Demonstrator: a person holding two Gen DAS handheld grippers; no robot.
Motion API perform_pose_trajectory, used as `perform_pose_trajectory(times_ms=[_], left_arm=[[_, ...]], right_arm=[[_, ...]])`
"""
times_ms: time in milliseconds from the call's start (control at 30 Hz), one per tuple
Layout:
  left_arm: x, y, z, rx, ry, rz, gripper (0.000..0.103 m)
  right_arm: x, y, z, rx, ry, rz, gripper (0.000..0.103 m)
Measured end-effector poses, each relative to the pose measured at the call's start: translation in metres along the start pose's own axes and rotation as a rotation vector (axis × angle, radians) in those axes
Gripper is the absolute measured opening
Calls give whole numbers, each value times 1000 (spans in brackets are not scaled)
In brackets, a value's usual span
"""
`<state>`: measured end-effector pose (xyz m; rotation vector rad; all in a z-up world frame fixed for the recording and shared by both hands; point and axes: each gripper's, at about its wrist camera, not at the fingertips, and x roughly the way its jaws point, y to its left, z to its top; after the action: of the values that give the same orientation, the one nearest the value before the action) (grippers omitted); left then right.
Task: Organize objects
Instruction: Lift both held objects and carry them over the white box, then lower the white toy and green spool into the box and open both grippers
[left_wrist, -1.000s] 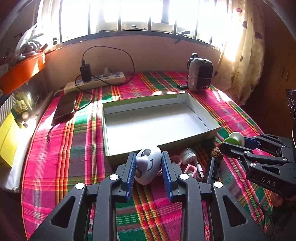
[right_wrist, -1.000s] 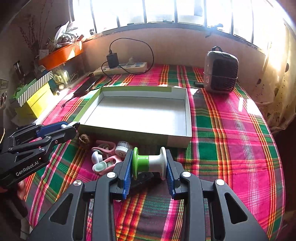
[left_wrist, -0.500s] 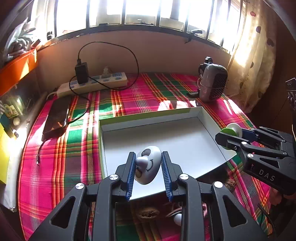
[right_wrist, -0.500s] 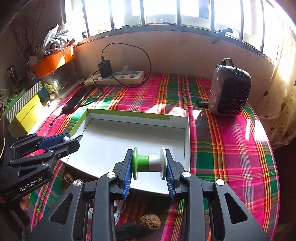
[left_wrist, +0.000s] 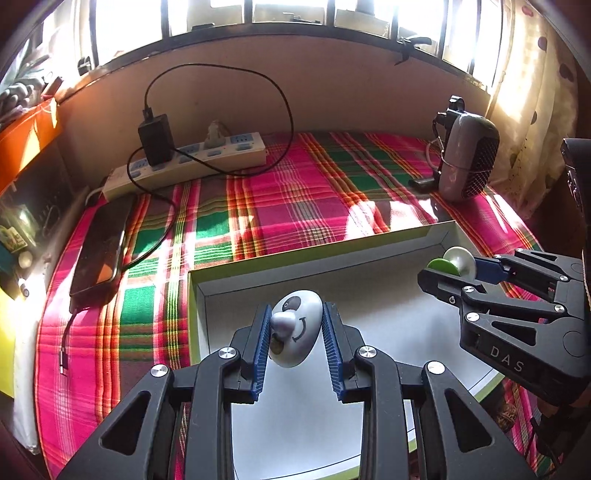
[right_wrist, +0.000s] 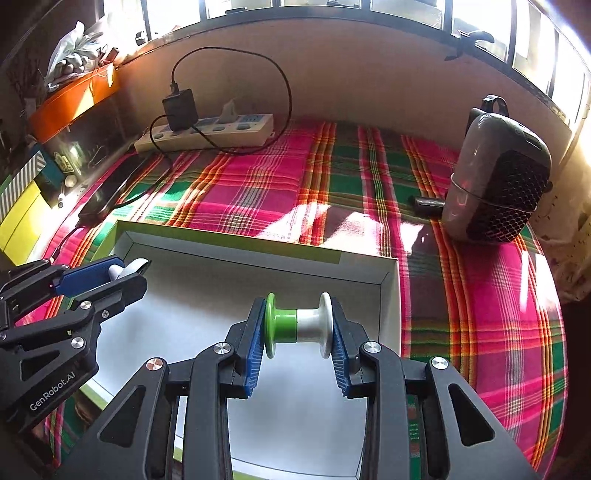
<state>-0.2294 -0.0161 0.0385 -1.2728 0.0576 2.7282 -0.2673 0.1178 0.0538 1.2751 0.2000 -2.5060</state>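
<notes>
Left wrist: what do you have?
— My left claw (left_wrist: 295, 332) clamps a smooth grey egg-shaped toy (left_wrist: 294, 326) over the white tray (left_wrist: 373, 254); its underside is hidden.

Right wrist?
— My right claw (right_wrist: 298, 328) pinches a green-and-white spool (right_wrist: 298, 325) above the tray's floor. Only here the mesh-fronted heater (right_wrist: 496, 179) shows whole on the plaid desk (right_wrist: 258, 184).

Plaid-clothed table (left_wrist: 295, 199): tray (left_wrist: 317, 251), power strip (left_wrist: 192, 162), perhaps phone (left_wrist: 99, 247).

Left gripper (left_wrist: 295, 325) and right gripper (right_wrist: 298, 328): black angular frames, silver screws, ribbed blue finger pads. White lettering "GenRobot.AI" and "DAS" respectively.
</notes>
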Motion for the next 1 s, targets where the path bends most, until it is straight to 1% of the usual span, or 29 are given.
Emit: perform_pose_trajectory(times_ms=[200,333,500,633,767,1000], left_arm=[[14,-1,3,10,25,15,26],[17,-3,3,29,17,42,26],[20,-4,4,31,20,49,26],[24,-6,3,40,29,65,31],[26,-6,2,37,33,65,32],[31,-7,-1,35,53,68,38]], right_arm=[[14,2,5,-26,15,-20,33],[20,2,6,-30,26,-26,33],[26,2,5,-32,37,-37,33],[27,1,6,-32,37,-41,33],[27,1,6,-30,37,-45,33],[27,1,6,-26,35,-45,34]])
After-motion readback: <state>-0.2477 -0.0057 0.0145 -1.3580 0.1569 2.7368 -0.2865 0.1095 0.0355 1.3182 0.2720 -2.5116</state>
